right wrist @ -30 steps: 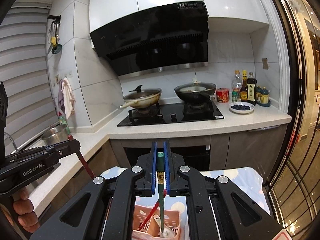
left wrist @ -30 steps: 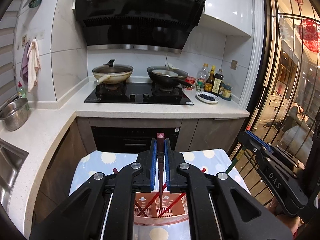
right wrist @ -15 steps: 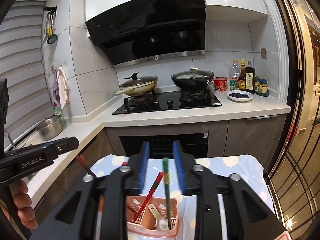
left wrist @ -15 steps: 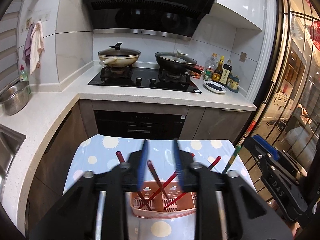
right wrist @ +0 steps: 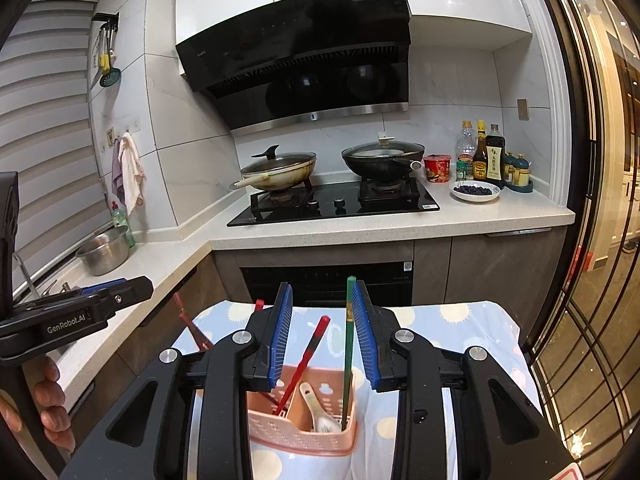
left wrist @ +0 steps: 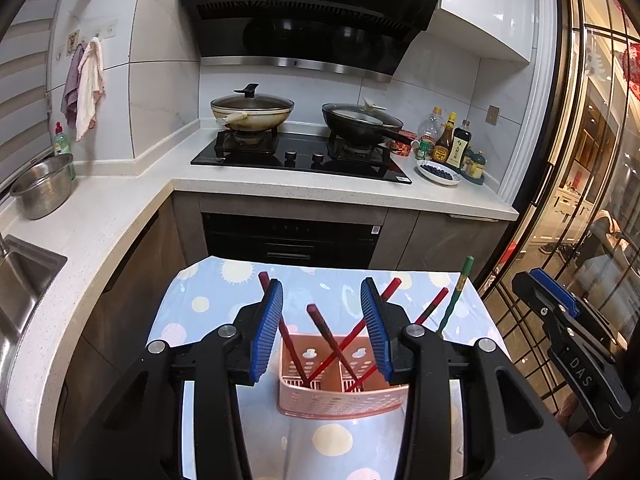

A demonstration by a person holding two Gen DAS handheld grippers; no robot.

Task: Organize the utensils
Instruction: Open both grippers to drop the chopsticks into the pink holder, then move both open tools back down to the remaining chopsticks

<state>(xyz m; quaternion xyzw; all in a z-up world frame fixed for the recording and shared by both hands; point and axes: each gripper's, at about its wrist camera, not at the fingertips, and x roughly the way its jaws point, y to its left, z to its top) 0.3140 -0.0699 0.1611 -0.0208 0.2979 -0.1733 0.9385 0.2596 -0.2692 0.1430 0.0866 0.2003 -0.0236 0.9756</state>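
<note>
A pink slotted basket stands on a blue cloth-covered table, with several red chopsticks leaning in it. My left gripper hovers over it, jaws opening. A dark red chopstick stands free between them, touching neither pad. In the right wrist view the basket also holds a white spoon and a red chopstick. My right gripper is open above it. A green chopstick stands in the right compartment, close beside the right pad and not clamped.
Behind the table runs a counter with a black hob, two lidded pans, sauce bottles and a plate of blueberries. A steel bowl and a sink lie to the left. A hand holds the left gripper's handle.
Both grippers went from shut to open. The left let go of the dark red chopstick and the right let go of the green one; both now stand in the basket. Both hands sank slightly.
</note>
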